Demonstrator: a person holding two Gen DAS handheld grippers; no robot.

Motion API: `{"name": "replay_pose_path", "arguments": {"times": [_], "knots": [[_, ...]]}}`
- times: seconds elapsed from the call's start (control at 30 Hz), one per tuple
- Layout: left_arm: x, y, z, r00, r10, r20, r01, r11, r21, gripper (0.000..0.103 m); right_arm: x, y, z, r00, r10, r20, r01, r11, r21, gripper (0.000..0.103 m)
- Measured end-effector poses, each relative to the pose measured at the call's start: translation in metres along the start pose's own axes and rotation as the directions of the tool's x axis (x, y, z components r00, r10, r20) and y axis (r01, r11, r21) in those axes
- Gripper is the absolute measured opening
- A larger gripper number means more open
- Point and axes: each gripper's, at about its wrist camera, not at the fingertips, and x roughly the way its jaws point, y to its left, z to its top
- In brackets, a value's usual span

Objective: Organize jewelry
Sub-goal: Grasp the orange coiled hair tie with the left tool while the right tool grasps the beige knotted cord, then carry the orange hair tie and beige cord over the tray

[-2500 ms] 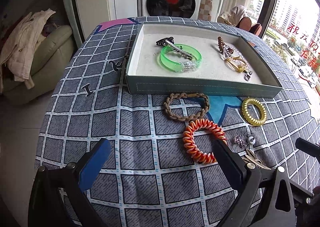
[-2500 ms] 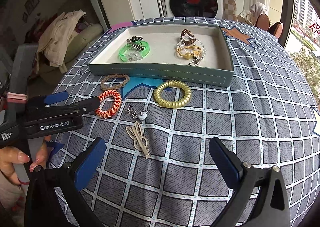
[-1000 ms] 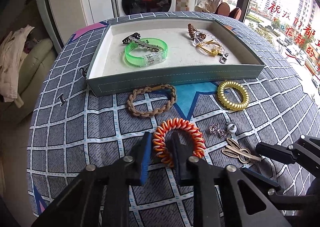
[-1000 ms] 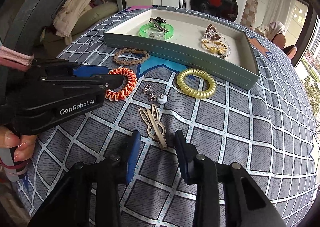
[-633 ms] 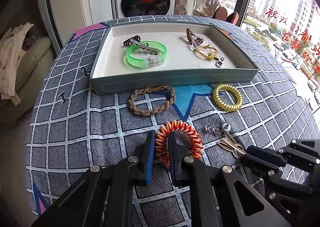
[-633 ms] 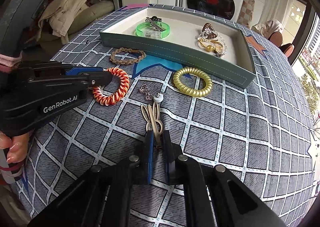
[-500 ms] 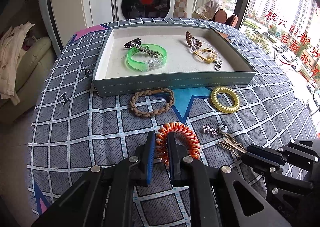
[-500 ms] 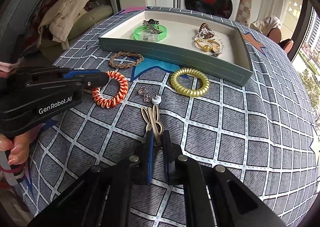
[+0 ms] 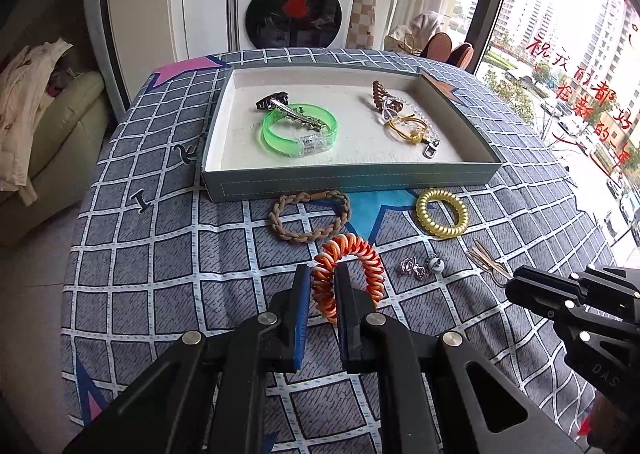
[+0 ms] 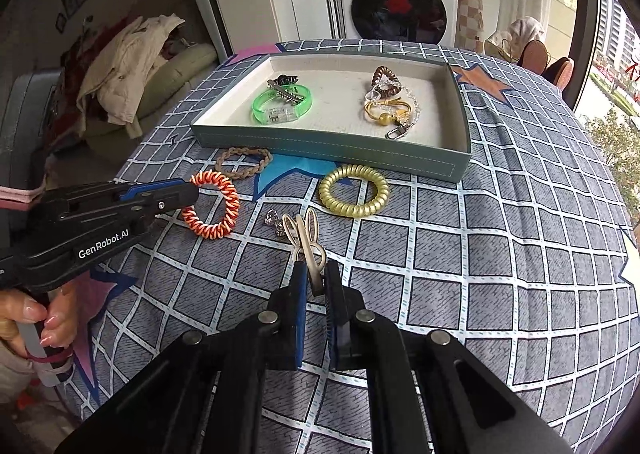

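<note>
My left gripper [image 9: 322, 278] is shut on the orange spiral hair tie [image 9: 360, 258], lifted off the cloth; both also show in the right wrist view, the hair tie [image 10: 214, 210] at left. My right gripper [image 10: 316, 274] is shut on the beige rabbit-ear hair clip [image 10: 306, 238] and holds it raised. The teal jewelry tray [image 9: 352, 180] holds a green bangle [image 9: 300, 134], a dark hair clip [image 9: 276, 102] and a tangle of gold and brown pieces [image 9: 404, 122]. A braided tan bracelet [image 9: 310, 214], a yellow spiral hair tie [image 9: 442, 212] and small silver earrings [image 9: 420, 266] lie before the tray.
The table has a grey checked cloth [image 9: 160, 254] that drops away at the left and near edges. A washing machine [image 9: 296, 6] stands behind, a sofa with clothes [image 9: 36, 114] at left, and a window [image 9: 568, 54] at right.
Both grippers closed from wide open, the left on the orange hair tie and the right on the rabbit-ear clip. Both have since lifted their pieces off the cloth.
</note>
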Motion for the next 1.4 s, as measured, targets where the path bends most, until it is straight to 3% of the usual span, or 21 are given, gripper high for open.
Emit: {"name": "replay_pose_path", "arguments": {"times": [0.63, 0.97, 1.17, 1.4], "knots": [[-0.018, 0.002, 0.036, 0.998, -0.011, 0.07, 0.011, 1.0, 0.001, 0.032, -0.016, -0.021, 0.044, 0.998, 0.008, 0.07, -0.011, 0.999, 0.046, 0.009], [-0.013, 0.025, 0.089, 0.994, 0.0, 0.11, 0.001, 1.0, -0.009, 0.032, -0.005, -0.04, 0.085, 0.997, 0.004, 0.073, -0.011, 0.996, 0.092, 0.009], [0.009, 0.034, 0.112, 0.997, -0.014, 0.072, 0.014, 1.0, 0.009, 0.032, 0.019, -0.051, 0.107, 0.999, 0.0, 0.04, -0.005, 0.992, 0.129, 0.009], [0.038, 0.035, 0.11, 1.0, -0.003, -0.01, 0.004, 0.998, 0.057, 0.032, 0.049, -0.053, 0.121, 1.0, -0.005, -0.005, 0.006, 0.991, 0.131, 0.009]]}}
